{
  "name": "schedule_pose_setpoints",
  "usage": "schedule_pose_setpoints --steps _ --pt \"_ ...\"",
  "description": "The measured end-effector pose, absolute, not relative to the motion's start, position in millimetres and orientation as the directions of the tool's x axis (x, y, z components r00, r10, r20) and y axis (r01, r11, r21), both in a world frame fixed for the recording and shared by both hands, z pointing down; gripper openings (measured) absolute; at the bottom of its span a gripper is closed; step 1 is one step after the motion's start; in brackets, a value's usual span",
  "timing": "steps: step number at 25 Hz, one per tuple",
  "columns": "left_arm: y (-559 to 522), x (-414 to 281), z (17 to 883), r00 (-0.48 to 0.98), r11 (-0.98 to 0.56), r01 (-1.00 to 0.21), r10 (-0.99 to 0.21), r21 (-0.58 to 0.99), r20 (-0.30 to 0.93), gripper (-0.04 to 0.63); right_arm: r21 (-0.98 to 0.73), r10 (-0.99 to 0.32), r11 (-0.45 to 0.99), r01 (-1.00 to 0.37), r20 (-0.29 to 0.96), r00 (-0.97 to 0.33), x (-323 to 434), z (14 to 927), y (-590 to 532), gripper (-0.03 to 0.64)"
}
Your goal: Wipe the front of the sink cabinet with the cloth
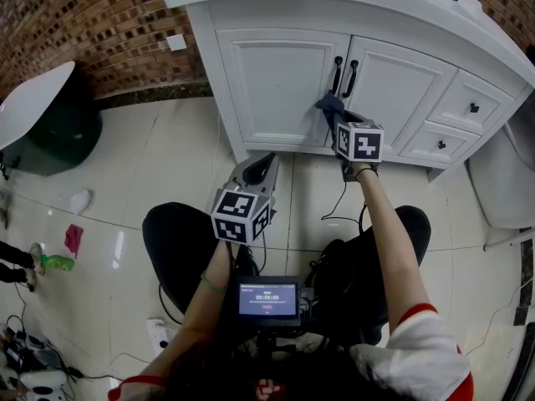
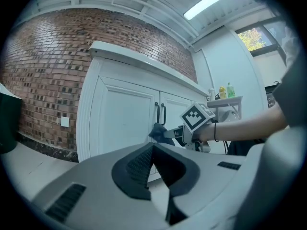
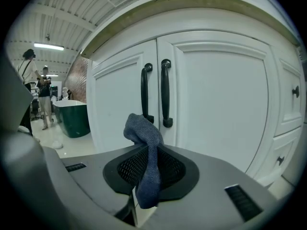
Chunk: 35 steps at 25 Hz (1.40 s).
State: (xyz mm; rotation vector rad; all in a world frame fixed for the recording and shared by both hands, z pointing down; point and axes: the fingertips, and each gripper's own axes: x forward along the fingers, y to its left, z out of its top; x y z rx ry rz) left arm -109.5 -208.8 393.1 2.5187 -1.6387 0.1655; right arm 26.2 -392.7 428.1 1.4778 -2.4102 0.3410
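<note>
r gripper [image 3: 146, 178] has its jaws pressed together on a blue-grey cloth [image 3: 147, 145]. the cloth's top end bunches up above the jaws and the rest hangs down betw them. in head view the cloth [image 1: 328, 104] sits at the front of the white sink cabinet [image 1: 276, 82], right by the seam betw the 2 doors and just under the lower ends of the black door handles [image 1: 344, 77]. can't tell if it's actually touching the door. r gripper [image 1: 336, 117] is held out at arm's length toward it. l gripper [image 1: 261, 167] hangs lower, near the floor tiles in front of the cabinet base and well apart from the cloth. its own view shows the l gripper [image 2: 154, 164] w/ jaws closed up and nothing betw them. writing: a small lit screen [image 1: 267, 300] at the person's chest shows a line of digits, too small to read. the cubes on both grippers carry only b/w square markers, no letters. bottles [image 2: 225, 91] on a shelf off to the side have labels too tiny to make out. brick wall [image 1: 92, 19] w/ a white plate [image 1: 176, 42], and a dark green tub [image 1: 46, 115] stands to the left.
</note>
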Motion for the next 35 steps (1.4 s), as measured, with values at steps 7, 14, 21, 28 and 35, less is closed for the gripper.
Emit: schedule_pose_setpoints --steps 7,14,21,28,35 --pt "-209.1 -118.1 402.4 0.382 -0.374 -0.924 -0.907 0.077 0.176 0.020 -0.047 -0.773 0.532 -0.845 0.381 -0.508 -26.4 442.9 -373.7 0.064" --pt "-204.6 -155.2 410.1 0.329 -0.315 -0.943 -0.927 0.103 0.177 0.020 -0.049 -0.675 0.653 -0.755 0.413 -0.611 -135.7 461.8 -360.8 0.064" --pt "-202.0 -195.5 418.3 0.264 -0.241 -0.960 -0.949 0.143 0.171 0.020 -0.037 -0.614 0.719 -0.694 0.434 -0.660 -220.8 466.4 -363.9 0.064" --pt "-201.0 -206.0 426.4 0.261 -0.234 -0.960 -0.948 0.155 0.181 0.020 -0.014 -0.628 0.701 -0.713 0.461 -0.627 -219.9 474.5 -378.3 0.064" --pt "-202.4 -189.3 433.9 0.285 -0.261 -0.956 -0.937 0.137 0.204 0.020 0.006 -0.684 0.632 -0.775 0.475 -0.554 -145.8 481.5 -392.2 0.064"
